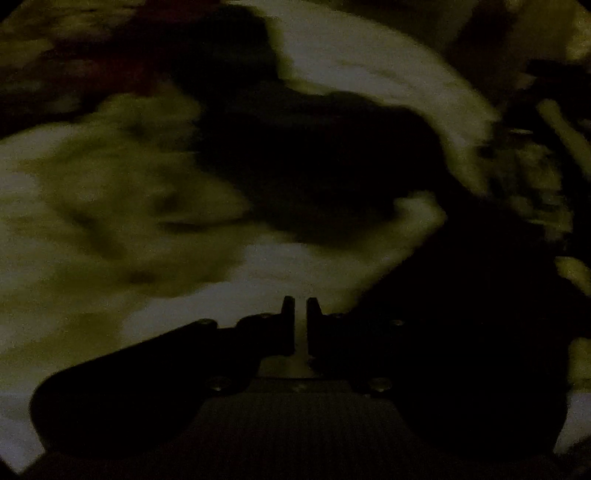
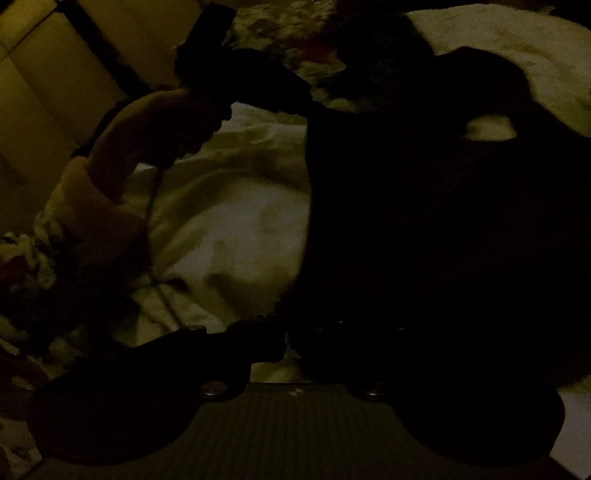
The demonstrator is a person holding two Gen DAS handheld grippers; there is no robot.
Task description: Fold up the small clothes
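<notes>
Dim room. Left gripper (image 1: 300, 306) nearly closed, narrow gap, nothing between fingers. Dark garment (image 2: 424, 221) spread on pale bedding (image 2: 229, 221), covering right gripper; its state cannot be told.

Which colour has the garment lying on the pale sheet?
Black or very dark garment; the dim light hides the exact shade. Right wrist view shows it best.

**Dim bedroom, at home**

Very low light, left wrist view blurred. Work surface is a bed: rumpled pale sheet (image 2: 229, 221), floral-patterned bedding (image 2: 280, 26) at the far edge, dark garment (image 2: 424, 221) spread across it. Panelled wall or cupboard (image 2: 55, 74) behind. Domestic, nothing industrial.
</notes>
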